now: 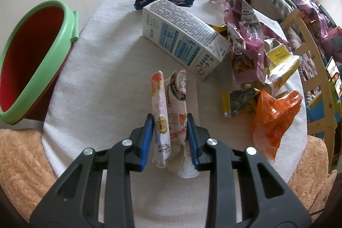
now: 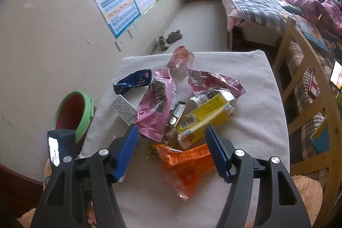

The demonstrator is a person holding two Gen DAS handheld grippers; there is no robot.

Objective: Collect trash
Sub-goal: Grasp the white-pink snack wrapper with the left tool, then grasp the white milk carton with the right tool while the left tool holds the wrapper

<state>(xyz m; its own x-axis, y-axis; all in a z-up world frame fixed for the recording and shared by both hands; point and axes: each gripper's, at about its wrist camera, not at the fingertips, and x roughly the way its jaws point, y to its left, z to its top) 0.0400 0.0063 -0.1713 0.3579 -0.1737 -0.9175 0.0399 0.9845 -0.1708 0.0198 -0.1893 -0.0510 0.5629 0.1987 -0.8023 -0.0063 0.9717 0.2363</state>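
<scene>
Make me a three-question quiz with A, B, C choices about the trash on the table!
1. Where does the bin sit in the left wrist view?
A. Left of the milk carton
B. On the bed
C. Under the orange bag

2. What colour is the bin's rim?
A. Blue
B. Green
C. Yellow

3. What is the left tool doing?
A. Hanging open over bare cloth
B. Gripping the milk carton
C. Pinching a strawberry wrapper

Answers:
1 A, the bin stands at the table's left edge, the milk carton further right.
2 B, a green rim rings its red inside.
3 C, the blue pads press on both sides of the strawberry wrapper.
</scene>
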